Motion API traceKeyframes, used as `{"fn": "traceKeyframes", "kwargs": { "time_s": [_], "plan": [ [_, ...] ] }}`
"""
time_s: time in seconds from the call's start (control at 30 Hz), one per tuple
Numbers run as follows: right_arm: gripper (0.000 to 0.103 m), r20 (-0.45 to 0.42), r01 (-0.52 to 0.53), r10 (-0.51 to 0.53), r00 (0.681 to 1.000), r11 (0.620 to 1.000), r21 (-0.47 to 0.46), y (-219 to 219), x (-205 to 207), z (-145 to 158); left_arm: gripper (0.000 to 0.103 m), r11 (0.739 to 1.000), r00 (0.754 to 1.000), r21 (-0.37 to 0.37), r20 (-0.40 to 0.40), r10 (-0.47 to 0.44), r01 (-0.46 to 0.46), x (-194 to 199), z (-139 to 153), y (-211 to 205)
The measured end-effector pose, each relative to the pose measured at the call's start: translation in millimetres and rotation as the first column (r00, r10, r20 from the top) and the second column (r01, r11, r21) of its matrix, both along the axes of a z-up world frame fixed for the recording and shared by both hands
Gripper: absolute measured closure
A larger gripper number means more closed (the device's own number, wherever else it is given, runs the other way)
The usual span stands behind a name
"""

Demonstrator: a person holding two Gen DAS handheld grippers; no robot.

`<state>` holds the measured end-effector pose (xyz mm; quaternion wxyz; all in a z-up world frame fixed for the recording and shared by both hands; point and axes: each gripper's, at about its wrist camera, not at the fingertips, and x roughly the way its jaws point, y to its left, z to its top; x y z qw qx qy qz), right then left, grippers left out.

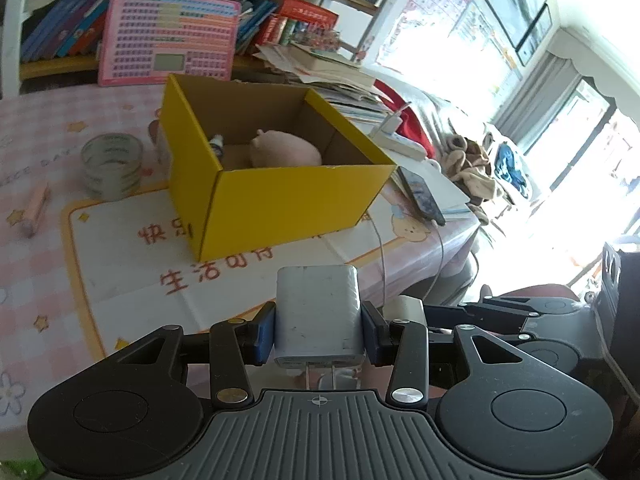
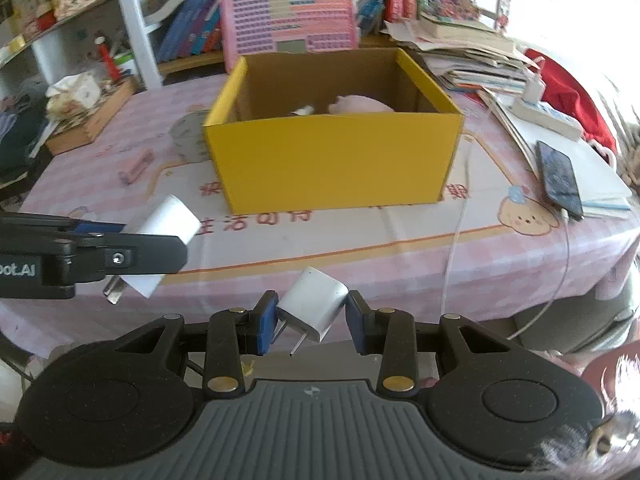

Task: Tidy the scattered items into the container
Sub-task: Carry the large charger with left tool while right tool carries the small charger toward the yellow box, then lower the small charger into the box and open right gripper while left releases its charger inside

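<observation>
While you hold both grippers in front of the tabletop (image 2: pixel 360 240) with its pink checked cloth, each one is clamped on a charger. Your left gripper (image 1: pixel 319 334) pinches a large white rectangular plug-in charger block (image 1: pixel 318 312) between its blue pads, prongs pointing back toward the camera. Your right gripper (image 2: pixel 312 322) is closed on a smaller white wall charger (image 2: pixel 314 300), which sits tilted between the pads with its two metal prongs angled down. In the right wrist view your left gripper (image 2: pixel 160 240) shows at the left edge, carrying its block (image 2: pixel 170 220) over the near part of the cloth.

Ahead of both stands the open yellow cardboard box (image 2: pixel 336 164), upright on the cloth. Inside it lie a pale pink soft rounded toy (image 1: pixel 286 150) and a small white bottle (image 1: pixel 217 143) against the left wall. Left of the box, still out on the cloth, sit a roll of clear tape (image 1: pixel 112 166) and a small pink stick-shaped item (image 1: pixel 35 210). To the right of the box a dark smartphone (image 2: pixel 558 178) lies on white paper with a cable attached.
</observation>
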<state>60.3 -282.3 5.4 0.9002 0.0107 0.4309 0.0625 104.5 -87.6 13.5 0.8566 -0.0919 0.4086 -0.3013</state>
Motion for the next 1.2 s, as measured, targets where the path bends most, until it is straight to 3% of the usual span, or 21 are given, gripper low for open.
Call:
{"fn": "traceKeyframes", "kwargs": {
  "time_s": [0.23, 0.57, 0.77, 0.9, 1.2],
  "plan": [
    [0.068, -0.007, 0.0, 0.0, 1.0, 1.0, -0.01, -14.6, 18.4, -2.0, 0.061, 1.0, 0.999, 0.003, 0.015, -0.029, 0.029, 16.9, 1.5, -18.8],
    [0.068, 0.089, -0.019, 0.02, 0.996, 1.0, -0.011, -33.7, 59.0, 18.3, 0.061, 0.998, 0.994, -0.012, 0.089, -0.059, 0.06, 51.2, 18.1, -40.2],
    [0.068, 0.154, -0.067, 0.071, 0.985, 0.997, -0.028, -43.6, 90.4, 36.1, 0.061, 1.0, 0.987, -0.03, 0.159, -0.005, 0.01, 79.2, 37.8, -46.1],
    [0.068, 0.175, -0.101, 0.105, 0.979, 0.994, -0.032, -51.0, 114.8, 41.1, 0.061, 1.0, 0.981, 0.004, 0.194, 0.027, -0.028, 95.5, 45.1, -51.9],
    [0.068, 0.2, -0.215, 0.219, 0.955, 0.976, -0.044, -54.8, 171.9, 41.2, 0.061, 0.987, 0.976, 0.093, 0.187, 0.109, -0.128, 135.3, 35.6, -61.9]
  ]
}}
